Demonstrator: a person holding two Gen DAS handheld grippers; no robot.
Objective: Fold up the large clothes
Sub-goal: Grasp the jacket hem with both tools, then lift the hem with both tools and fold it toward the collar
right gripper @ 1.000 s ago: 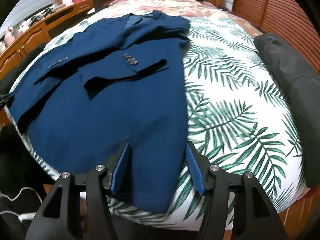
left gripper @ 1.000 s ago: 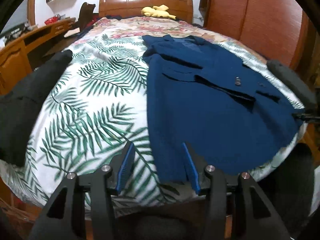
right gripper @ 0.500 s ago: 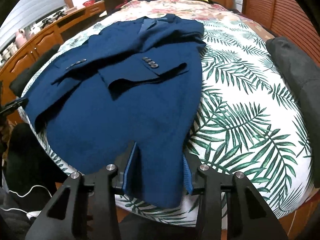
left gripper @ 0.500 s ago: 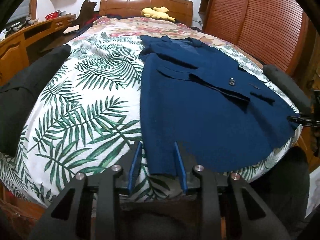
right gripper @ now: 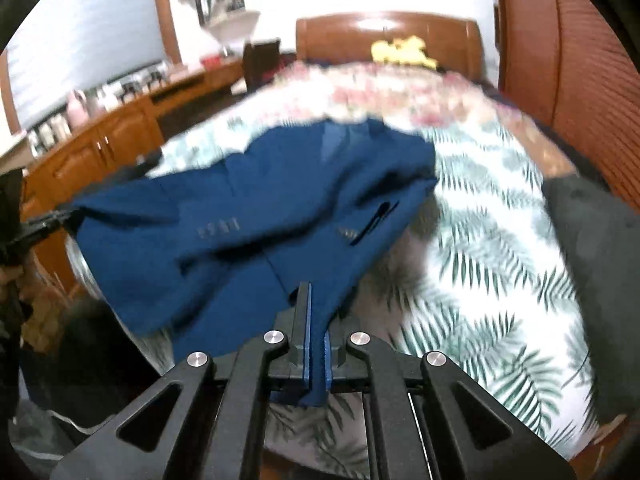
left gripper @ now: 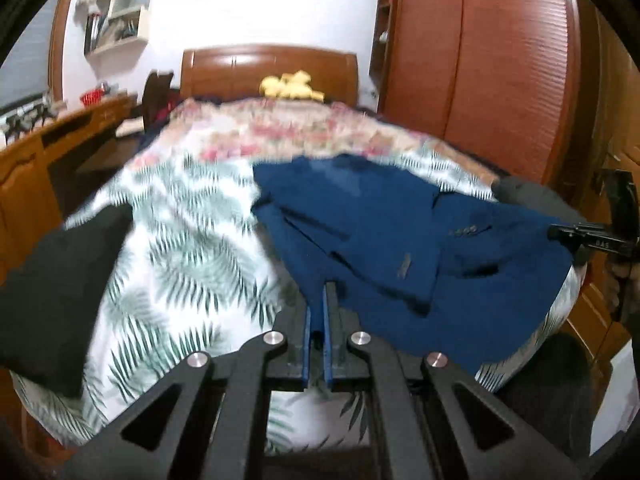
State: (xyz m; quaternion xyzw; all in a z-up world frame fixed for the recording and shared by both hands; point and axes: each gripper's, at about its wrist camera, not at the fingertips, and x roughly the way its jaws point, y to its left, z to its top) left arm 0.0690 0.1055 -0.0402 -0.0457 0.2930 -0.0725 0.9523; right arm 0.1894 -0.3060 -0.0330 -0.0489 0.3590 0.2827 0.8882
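A dark blue suit jacket [left gripper: 380, 232] lies on a bed with a green palm-leaf cover [left gripper: 188, 248], collar toward the headboard. My left gripper [left gripper: 318, 300] is shut on the jacket's near hem corner, which is lifted off the bed. In the right wrist view the same jacket [right gripper: 256, 216] sags between both grips, and my right gripper [right gripper: 316, 316] is shut on its other hem corner, cloth hanging between the blue pads. The right gripper [left gripper: 592, 236] also shows at the left wrist view's right edge; the left gripper [right gripper: 36, 224] shows at the right wrist view's left edge.
Dark folded cloth lies on the bed's left edge [left gripper: 52, 280] and right edge [right gripper: 592, 248]. A wooden headboard [left gripper: 268, 68] with a yellow plush toy [left gripper: 290, 86] stands at the far end. A wooden desk [left gripper: 36, 160] runs along the left, a wardrobe [left gripper: 500, 80] along the right.
Both grippers closed on the jacket's near hem corners and rose, lifting the hem off the bed. The views tilted up toward the headboard.
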